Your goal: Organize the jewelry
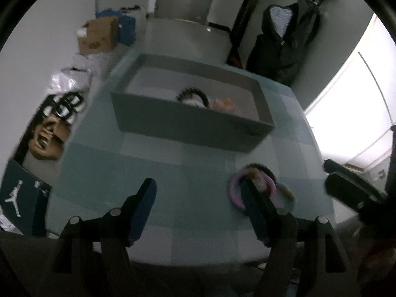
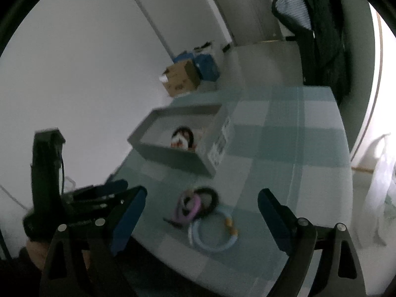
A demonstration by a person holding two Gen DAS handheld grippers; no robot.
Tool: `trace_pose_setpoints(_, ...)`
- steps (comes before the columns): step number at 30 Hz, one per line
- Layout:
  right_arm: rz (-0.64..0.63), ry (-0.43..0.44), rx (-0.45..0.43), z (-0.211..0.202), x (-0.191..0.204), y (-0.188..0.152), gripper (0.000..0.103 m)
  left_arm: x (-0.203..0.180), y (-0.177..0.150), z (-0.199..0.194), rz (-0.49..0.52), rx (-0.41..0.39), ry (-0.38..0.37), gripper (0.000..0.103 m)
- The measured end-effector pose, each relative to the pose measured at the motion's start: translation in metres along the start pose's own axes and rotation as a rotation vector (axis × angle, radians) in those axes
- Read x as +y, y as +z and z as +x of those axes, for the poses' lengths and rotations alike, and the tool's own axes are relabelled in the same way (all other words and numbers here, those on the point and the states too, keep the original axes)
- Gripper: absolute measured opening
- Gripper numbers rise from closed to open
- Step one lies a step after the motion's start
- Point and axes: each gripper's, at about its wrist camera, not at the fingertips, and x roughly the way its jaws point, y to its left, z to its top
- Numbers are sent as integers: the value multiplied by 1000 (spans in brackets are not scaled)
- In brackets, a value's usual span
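Both grippers hover with jaws spread wide and nothing between them: the left gripper [image 1: 198,198] and the right gripper [image 2: 201,206]. On the checked tablecloth [image 2: 284,148] lies a small heap of bracelets: a purple ring [image 2: 185,208], a dark one [image 2: 210,195], a pale blue hoop [image 2: 212,232]. Some pieces (blurred) already sit in the grey box [image 2: 173,153]. Next, I'd guess, the right gripper drops onto the heap and pinches one.

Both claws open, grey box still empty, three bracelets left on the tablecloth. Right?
Not quite: the grey box already holds a black beaded bracelet, as the right wrist view shows. Both claws, left and right, are open, and the purple bracelet group lies on the tablecloth.
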Motion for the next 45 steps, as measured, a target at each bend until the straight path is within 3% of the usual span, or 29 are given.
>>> trace_pose_setpoints(6, 85, -58, -23, -10, -11, -8, 93, -20, 0, 15, 76, 56, -160, 67)
trace_pose_setpoints(10, 181, -120, -70, -24, -29, -10, 93, -31, 3, 28, 101, 94, -210, 67)
trace_pose_setpoints(17, 257, -140, -80, -30, -46, -12, 93, -49, 4, 48, 149, 141, -200, 67)
trace_pose_setpoints(24, 253, -146, -77, -24, -48, -12, 93, -55, 6, 54, 173, 117, -199, 66)
trace_pose_setpoints(28, 256, -142, -71, -21, -49, -11, 93, -54, 5, 55, 183, 117, -190, 50)
trace_pose_setpoints(32, 258, -143, -69, -18, -49, -11, 93, -54, 8, 58, 184, 118, -194, 49)
trace_pose_setpoints(45, 250, -138, -58, -12, -47, -13, 93, -37, 15, 21, 140, 29, -257, 48)
